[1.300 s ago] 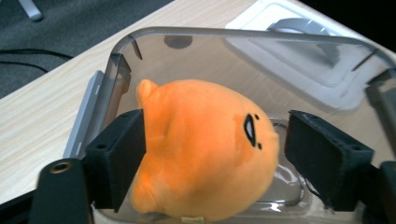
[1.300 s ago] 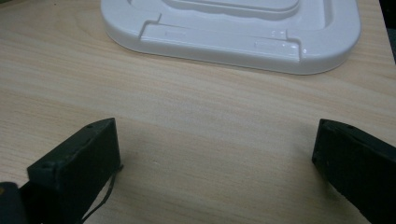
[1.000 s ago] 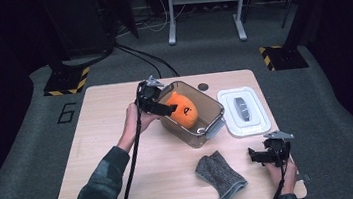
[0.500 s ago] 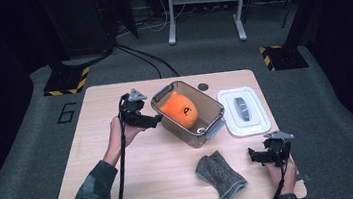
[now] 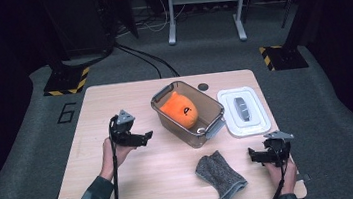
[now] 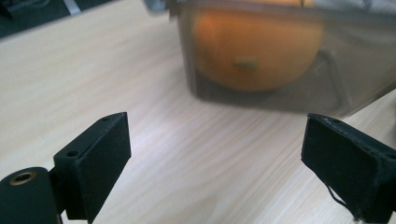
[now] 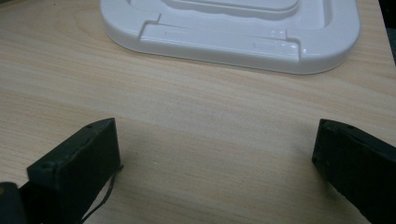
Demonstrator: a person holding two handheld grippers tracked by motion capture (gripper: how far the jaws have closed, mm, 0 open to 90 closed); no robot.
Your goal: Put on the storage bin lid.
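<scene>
Orange plush (image 5: 182, 111) inside clear bin (image 5: 212, 106), left gripper (image 5: 144, 136) wide apart beside its left wall, bare tabletop (image 5: 163, 176) between.

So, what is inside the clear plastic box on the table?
Inside the clear box lies an orange soft toy with a small dark mark on it. The toy covers much of the floor of the box, so anything under it cannot be seen.

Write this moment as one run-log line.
left claw: open, beside bin | orange plush: in bin | right claw: open, near lid
</scene>
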